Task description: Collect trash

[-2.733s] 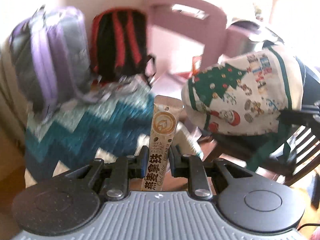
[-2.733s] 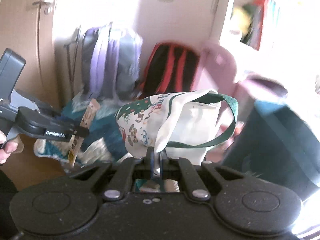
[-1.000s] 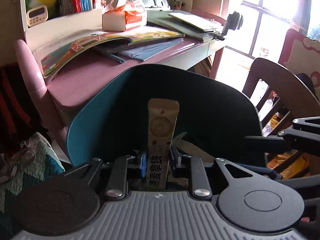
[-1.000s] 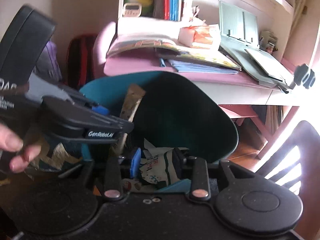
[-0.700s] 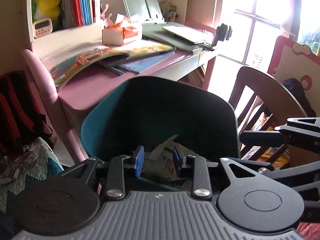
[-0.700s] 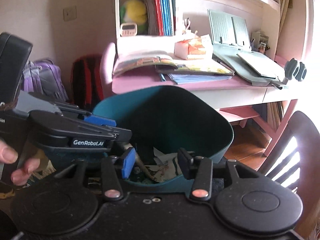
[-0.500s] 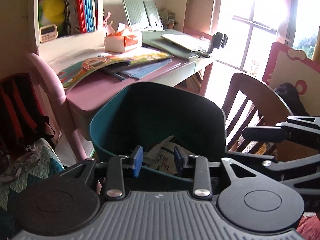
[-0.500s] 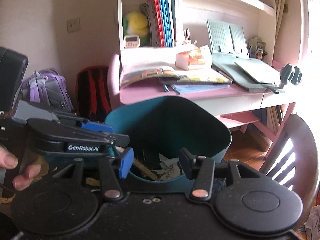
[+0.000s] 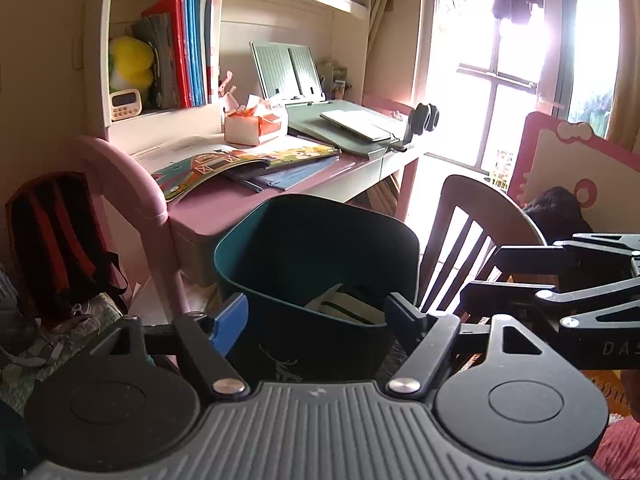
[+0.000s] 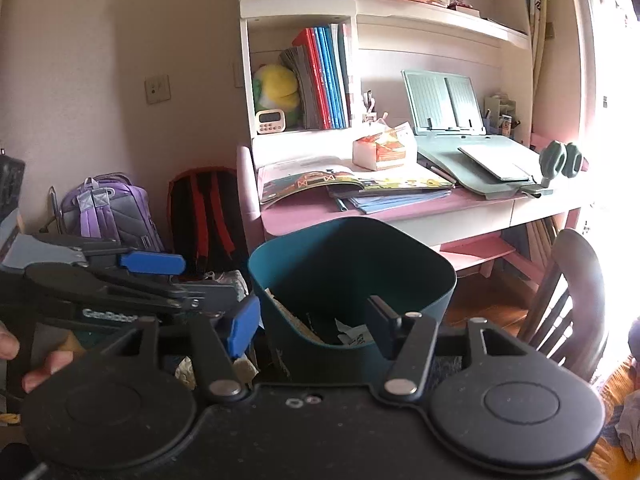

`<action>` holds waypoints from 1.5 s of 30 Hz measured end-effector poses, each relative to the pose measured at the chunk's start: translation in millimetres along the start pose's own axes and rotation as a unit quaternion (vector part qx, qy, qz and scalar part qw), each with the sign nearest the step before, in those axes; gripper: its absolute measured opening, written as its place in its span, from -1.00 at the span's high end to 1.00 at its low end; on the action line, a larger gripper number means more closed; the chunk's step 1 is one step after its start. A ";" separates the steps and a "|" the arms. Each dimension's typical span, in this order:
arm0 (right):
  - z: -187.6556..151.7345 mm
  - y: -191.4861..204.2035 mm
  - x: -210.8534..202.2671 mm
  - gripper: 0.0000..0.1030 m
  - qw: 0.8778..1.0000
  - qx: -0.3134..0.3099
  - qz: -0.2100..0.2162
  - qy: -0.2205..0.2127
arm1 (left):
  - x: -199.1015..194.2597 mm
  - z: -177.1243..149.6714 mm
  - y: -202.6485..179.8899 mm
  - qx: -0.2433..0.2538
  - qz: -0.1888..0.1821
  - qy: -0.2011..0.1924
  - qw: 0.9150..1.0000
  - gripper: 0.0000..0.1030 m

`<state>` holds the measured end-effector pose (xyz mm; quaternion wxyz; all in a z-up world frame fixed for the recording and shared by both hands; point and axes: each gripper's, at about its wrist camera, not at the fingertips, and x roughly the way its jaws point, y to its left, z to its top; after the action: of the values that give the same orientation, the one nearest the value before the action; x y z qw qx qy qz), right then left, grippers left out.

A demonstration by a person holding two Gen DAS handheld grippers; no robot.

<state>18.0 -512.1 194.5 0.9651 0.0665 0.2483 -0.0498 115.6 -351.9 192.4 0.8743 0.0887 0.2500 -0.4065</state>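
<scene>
Left hand-held gripper (image 9: 316, 316) angled down over teal bin (image 9: 280, 236), just spread, empty, right hand-held gripper (image 10: 314, 326) likewise

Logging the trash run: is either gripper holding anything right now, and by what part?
Nothing is held. The left gripper and right gripper are both open, empty, facing the teal bin.

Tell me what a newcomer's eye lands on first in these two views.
The teal bin stands front and centre below the pink desk, with paper trash in its bottom. Both the left gripper and the right gripper frame it, jaws open and empty after just opening. Behind, a yellow plush toy sits on the shelf beside red and blue books.
</scene>
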 end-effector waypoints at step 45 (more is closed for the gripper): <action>-2.9 28.9 -15.2 -0.22 0.999 -0.001 -0.048 -0.015 | -34.7 -7.6 19.4 -0.026 -0.019 -0.019 0.999 -0.90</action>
<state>7.1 -482.2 202.4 0.9654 0.0528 0.2363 -0.0965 108.6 -313.3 202.6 0.8732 0.0534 0.2453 -0.4178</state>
